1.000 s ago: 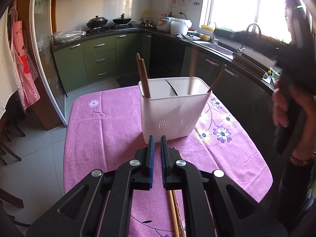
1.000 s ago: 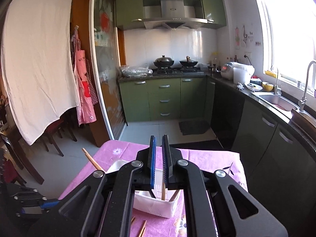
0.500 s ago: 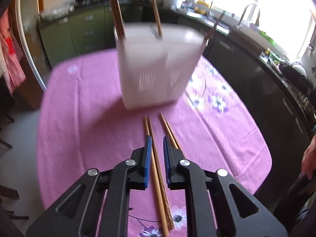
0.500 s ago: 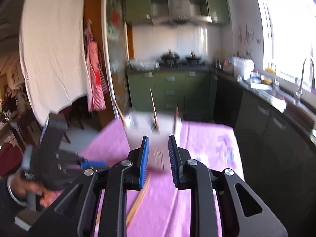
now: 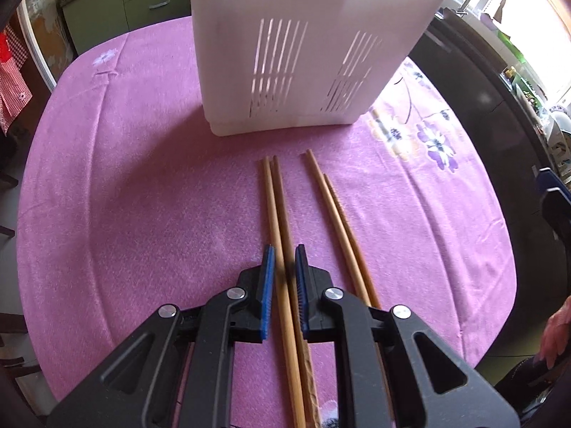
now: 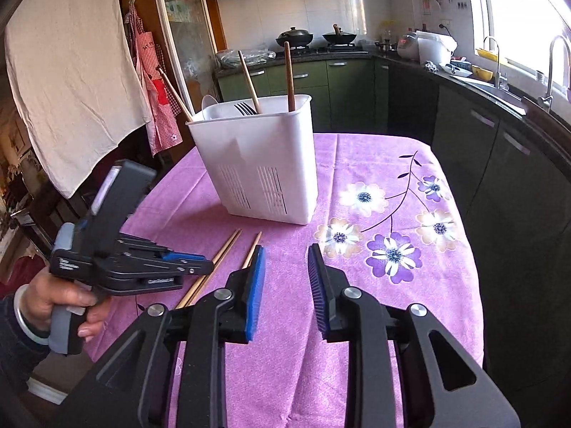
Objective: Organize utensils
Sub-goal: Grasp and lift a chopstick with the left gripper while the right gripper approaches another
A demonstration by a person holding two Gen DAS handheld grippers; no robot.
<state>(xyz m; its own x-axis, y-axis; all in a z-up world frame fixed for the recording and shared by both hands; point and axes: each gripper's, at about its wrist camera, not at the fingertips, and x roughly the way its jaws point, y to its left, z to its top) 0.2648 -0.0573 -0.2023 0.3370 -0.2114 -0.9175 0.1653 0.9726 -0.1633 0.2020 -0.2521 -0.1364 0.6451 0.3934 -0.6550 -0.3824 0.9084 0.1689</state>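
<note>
The left gripper [image 5: 282, 278] straddles the nearer pair of chopsticks [image 5: 276, 214] with its fingers a narrow gap apart and not yet pinching, likely lined up to lift them into the caddy [image 6: 260, 164]. 4 chopsticks lie in 2 pairs on the tabletop [image 5: 125, 196] before it, 3 stand inside. The right gripper [image 6: 285, 285] hovers empty, fingers opening.

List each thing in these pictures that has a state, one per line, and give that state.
Left gripper: slightly open, astride one chopstick pair.
Right gripper: opening, nothing between its jaws.
Utensil holder: upright, partly filled.
Left chopstick pair: flat on the tablecloth.
Right chopstick pair: flat on the tablecloth.
</note>
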